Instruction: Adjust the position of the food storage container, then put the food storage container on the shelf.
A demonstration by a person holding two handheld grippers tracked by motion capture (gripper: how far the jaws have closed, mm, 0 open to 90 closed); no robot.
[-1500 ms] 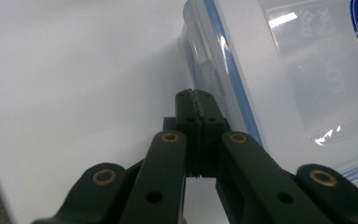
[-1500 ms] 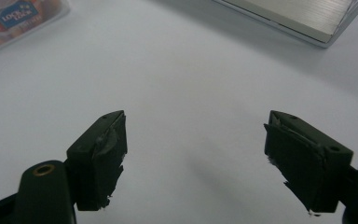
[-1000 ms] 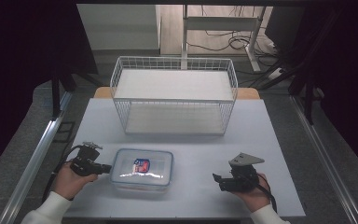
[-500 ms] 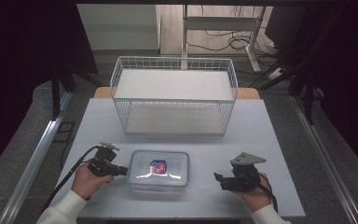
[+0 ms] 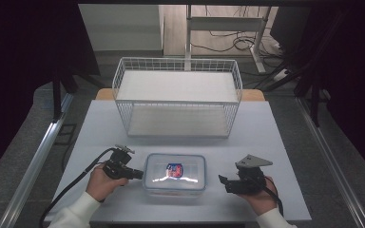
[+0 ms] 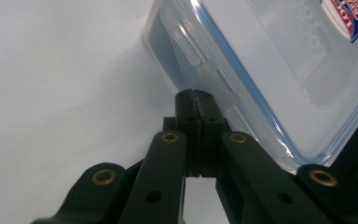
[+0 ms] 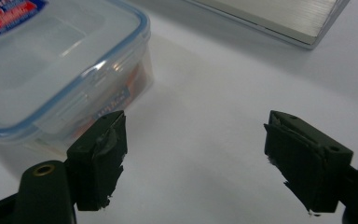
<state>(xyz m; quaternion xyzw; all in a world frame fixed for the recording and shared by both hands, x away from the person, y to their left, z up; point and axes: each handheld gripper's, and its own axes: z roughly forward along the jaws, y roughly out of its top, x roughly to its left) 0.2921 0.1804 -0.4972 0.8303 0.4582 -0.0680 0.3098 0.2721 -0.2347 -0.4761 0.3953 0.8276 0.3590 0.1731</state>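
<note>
High view: clear lidded container (image 5: 175,174) flat on white table (image 5: 275,142), at 6 o'clock from wire basket (image 5: 178,97). Left gripper (image 5: 135,175) at container's 9 o'clock edge, tips against it. Right gripper (image 5: 224,183) at 3 o'clock, just beside, apart from it.

Left gripper view: jaws pressed together, tips touching side latch of container (image 6: 279,70) toward 1 o'clock.

Right gripper view: jaws spread wide, nothing between; container (image 7: 51,70) at 10 o'clock, close to one jaw; basket base at 1 o'clock.

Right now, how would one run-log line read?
left gripper: shut, tips against clear plastic lidded box | right gripper: open, beside box | white wire basket: behind
</note>
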